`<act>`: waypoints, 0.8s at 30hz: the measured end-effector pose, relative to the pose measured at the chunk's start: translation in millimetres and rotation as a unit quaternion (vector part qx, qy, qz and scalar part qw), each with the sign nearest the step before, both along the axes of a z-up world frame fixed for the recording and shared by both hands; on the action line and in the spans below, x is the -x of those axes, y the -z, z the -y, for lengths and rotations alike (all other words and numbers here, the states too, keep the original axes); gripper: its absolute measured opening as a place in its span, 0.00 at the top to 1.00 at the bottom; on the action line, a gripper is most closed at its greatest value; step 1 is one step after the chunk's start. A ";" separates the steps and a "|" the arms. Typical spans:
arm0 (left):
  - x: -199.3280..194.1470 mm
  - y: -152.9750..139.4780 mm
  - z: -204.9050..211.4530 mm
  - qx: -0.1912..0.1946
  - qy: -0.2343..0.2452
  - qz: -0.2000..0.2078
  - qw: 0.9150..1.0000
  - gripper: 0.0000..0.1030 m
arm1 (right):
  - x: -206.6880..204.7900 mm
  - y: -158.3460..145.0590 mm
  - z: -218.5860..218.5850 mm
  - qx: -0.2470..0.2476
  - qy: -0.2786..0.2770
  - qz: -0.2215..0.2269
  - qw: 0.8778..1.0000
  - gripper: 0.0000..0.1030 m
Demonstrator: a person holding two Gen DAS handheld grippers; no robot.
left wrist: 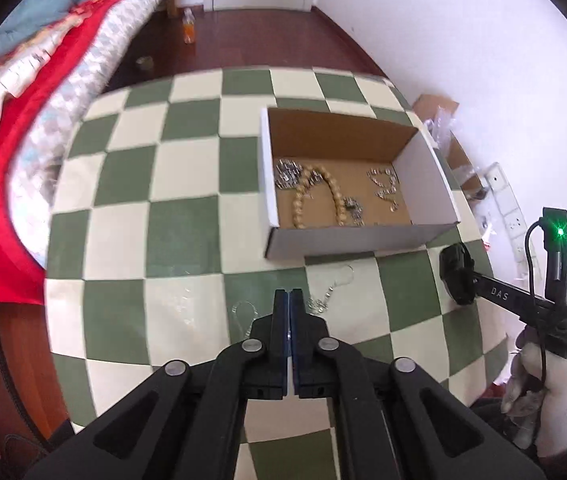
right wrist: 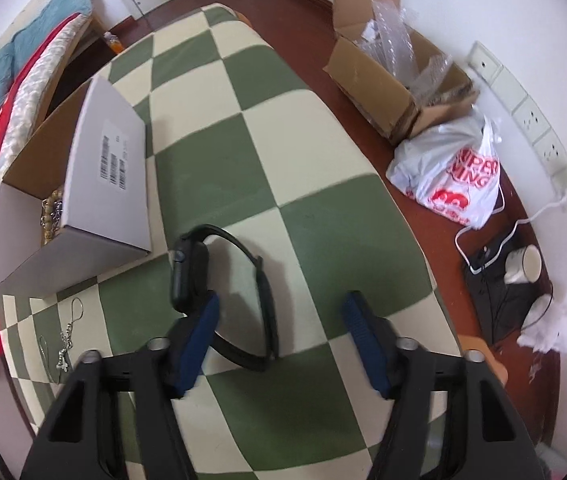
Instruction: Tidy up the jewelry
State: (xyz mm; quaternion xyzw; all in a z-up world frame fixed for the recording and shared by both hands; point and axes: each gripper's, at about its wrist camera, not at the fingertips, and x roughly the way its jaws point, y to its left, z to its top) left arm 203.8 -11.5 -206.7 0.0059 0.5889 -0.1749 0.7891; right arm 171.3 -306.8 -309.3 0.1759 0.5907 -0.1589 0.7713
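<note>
An open white cardboard box [left wrist: 363, 236] stands on the green-and-cream checkered table [left wrist: 179, 216] and holds a wooden bead bracelet [left wrist: 319, 196] and silver chains [left wrist: 383, 188]. A silver pendant chain [left wrist: 329, 294] lies on the table just ahead of my left gripper [left wrist: 288, 296], which is shut and empty. A thin clear loop [left wrist: 245, 314] lies left of it. A black smartwatch [right wrist: 227, 284] lies on the table between and ahead of the fingers of my open right gripper [right wrist: 281, 308]. The box [right wrist: 79, 184] and the chain [right wrist: 68, 336] also show in the right wrist view.
A bed with a red and blue quilt [left wrist: 23, 80] borders the table's left side. On the floor to the right are a brown carton with bubble wrap [right wrist: 395, 64], a white shopping bag [right wrist: 451, 172], a power strip [right wrist: 531, 120] and cables. An orange bottle [left wrist: 189, 26] stands on the far floor.
</note>
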 end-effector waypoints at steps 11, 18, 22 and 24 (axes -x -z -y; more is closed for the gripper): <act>-3.7 78.7 70.9 -0.125 0.162 -0.066 0.977 0.48 | 0.6 0.6 -4.6 -0.020 -0.017 -0.012 1.000 0.74; -5.6 74.5 84.5 -0.124 0.194 -0.055 0.972 0.75 | 0.1 1.1 2.9 -0.023 -0.009 -0.014 1.000 0.74; -0.8 71.7 84.2 -0.117 0.206 -0.065 0.969 0.98 | -0.7 1.0 2.3 -0.021 -0.011 -0.013 1.000 0.74; 2.1 69.8 78.6 -0.114 0.195 -0.065 0.972 0.99 | -0.9 0.6 1.8 -0.020 -0.012 -0.013 1.000 0.74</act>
